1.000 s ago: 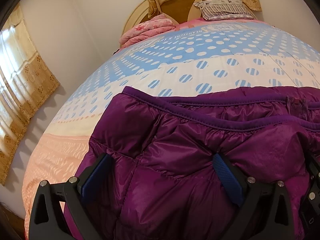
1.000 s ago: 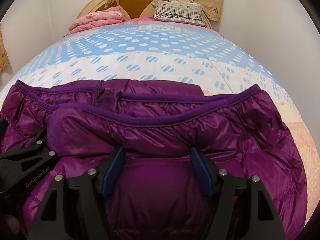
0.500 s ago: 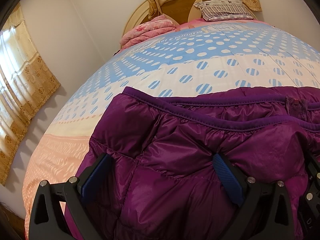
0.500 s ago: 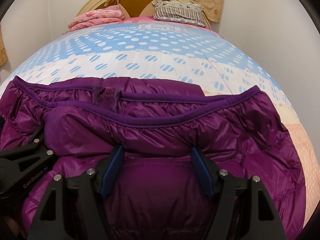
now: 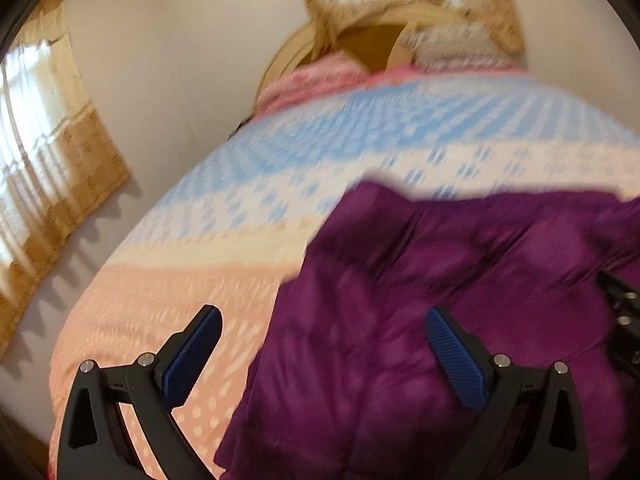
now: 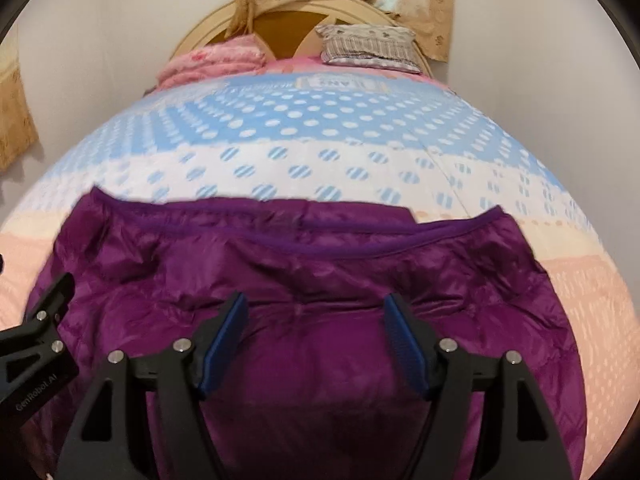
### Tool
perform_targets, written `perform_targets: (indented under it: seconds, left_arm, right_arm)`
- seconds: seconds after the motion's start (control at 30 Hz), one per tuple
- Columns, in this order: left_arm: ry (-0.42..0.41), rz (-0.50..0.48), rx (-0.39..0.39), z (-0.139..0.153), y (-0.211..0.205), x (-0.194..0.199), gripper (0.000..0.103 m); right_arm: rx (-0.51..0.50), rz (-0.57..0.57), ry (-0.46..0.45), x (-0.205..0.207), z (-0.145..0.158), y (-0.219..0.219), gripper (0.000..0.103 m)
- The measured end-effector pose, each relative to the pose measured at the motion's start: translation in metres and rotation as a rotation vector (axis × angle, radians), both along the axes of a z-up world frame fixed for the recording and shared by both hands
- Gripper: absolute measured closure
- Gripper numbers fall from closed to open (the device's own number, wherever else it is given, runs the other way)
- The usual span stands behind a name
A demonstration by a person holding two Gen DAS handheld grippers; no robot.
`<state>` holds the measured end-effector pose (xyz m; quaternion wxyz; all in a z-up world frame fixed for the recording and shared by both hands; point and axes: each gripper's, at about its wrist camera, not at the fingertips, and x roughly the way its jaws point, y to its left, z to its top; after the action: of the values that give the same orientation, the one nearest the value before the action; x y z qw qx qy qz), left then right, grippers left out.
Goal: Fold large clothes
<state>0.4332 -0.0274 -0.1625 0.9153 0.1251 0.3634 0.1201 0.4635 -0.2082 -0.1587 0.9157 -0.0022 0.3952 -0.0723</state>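
Note:
A shiny purple down jacket (image 6: 320,272) lies folded over on the bed, its darker trimmed hem across the far side. In the left wrist view the same jacket (image 5: 460,280) fills the lower right, blurred by motion. My left gripper (image 5: 324,332) stands open with nothing held; its left finger is over the peach bedspread and its right finger over the jacket's left edge. My right gripper (image 6: 316,318) is open above the jacket's middle, nothing pressed between the blue pads. The left gripper's black body (image 6: 36,344) shows at the left edge of the right wrist view.
The bedspread (image 6: 320,136) is blue and white with dots, peach near me. A folded pink blanket (image 6: 212,60) and a striped pillow (image 6: 368,46) lie by the rounded headboard. Tan curtains (image 5: 48,152) hang on the left wall, which runs close to the bed.
My left gripper has swung left off the jacket, so its left finger now hangs over bare bedspread. The right gripper has pulled back and up a little. Both stay open.

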Motion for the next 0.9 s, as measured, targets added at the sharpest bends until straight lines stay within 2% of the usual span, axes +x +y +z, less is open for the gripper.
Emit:
perform_targets:
  seconds: [0.03, 0.1, 0.43, 0.5, 0.57, 0.63, 0.67, 0.8, 0.9]
  left_arm:
    - [0.020, 0.013, -0.002, -0.008, 0.003, 0.003, 0.001]
    - [0.006, 0.014, -0.043, -0.017, 0.009, 0.002, 0.001]
    - [0.046, 0.015, -0.103, -0.022, 0.017, 0.008, 0.001]
    - [0.048, 0.036, -0.143, -0.012, 0.025, -0.006, 0.001]
    - [-0.007, 0.056, -0.178, 0.003, 0.041, -0.028, 0.001]
    - [-0.052, 0.060, -0.169, 0.010, 0.052, -0.051, 0.001]
    - [-0.052, 0.066, -0.168, 0.008, 0.058, -0.060, 0.001]
    - [0.025, 0.087, -0.212, -0.016, 0.071, -0.085, 0.001]
    - [0.023, 0.103, -0.254, -0.025, 0.076, -0.100, 0.001]
  right_arm:
    - [-0.013, 0.000, 0.031, 0.004, -0.013, 0.002, 0.030]
    - [-0.025, 0.002, 0.029, 0.006, -0.021, 0.004, 0.028]
    - [-0.021, 0.006, 0.033, 0.009, -0.026, 0.000, 0.024]
    - [0.019, 0.024, 0.042, 0.003, -0.019, -0.004, 0.025]
    - [0.033, 0.023, 0.005, -0.020, -0.002, -0.010, 0.025]
    - [0.037, 0.040, -0.034, -0.049, 0.010, -0.010, 0.023]
    - [0.039, 0.043, -0.036, -0.059, 0.010, -0.010, 0.020]
    - [0.018, 0.048, -0.024, -0.078, -0.011, -0.003, 0.019]
    - [-0.022, 0.035, -0.034, -0.081, -0.021, 0.005, 0.018]
